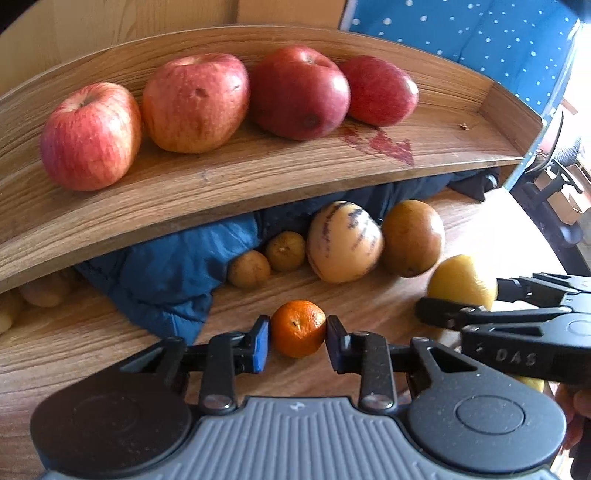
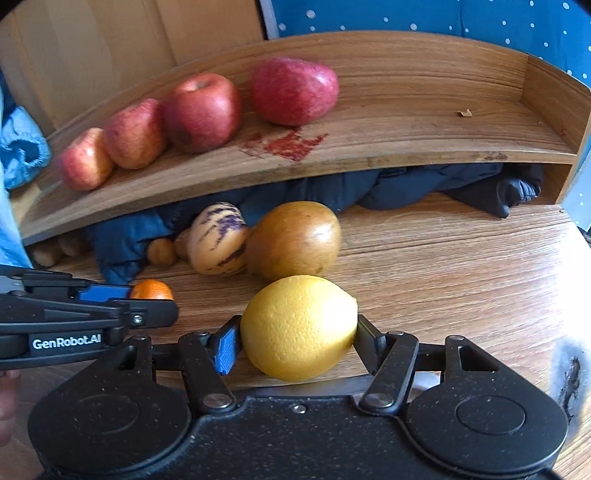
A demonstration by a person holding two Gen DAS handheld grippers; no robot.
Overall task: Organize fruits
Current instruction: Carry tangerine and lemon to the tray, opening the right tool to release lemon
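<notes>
**Both claws clamped on citrus in front of the shelf**

The small round orange mandarin [image 1: 298,328] sits between the blue-padded fingers of the left claw [image 1: 297,341], which press against both its sides just above the wood-grain tabletop [image 1: 92,339]. To its right, the large yellow lemon-like citrus [image 2: 299,326] is clamped in the right claw [image 2: 297,341], its fingers touching the peel on either side. The two claws are near each other, side by side.

Behind them on the tabletop lies a row of fruit: a brownish-gold round fruit [image 2: 295,242], touching a cream pepino melon with purple stripes [image 2: 219,240] on its left, then two small brown round fruits [image 1: 249,268] [image 1: 286,251] further left. A crumpled blue padded jacket [image 1: 166,273] lies behind and beside these, tucked under a raised wooden shelf with a low back rim [image 1: 258,166].

On that shelf four red apples [image 1: 90,134] [image 1: 195,101] [image 1: 299,92] [image 1: 378,90] stand in a line along the back, each close to its neighbour. A reddish stain [image 1: 384,144] marks the shelf board just in front of the rightmost apples. A blue panel with white dots [image 1: 480,33] rises behind the shelf.
</notes>
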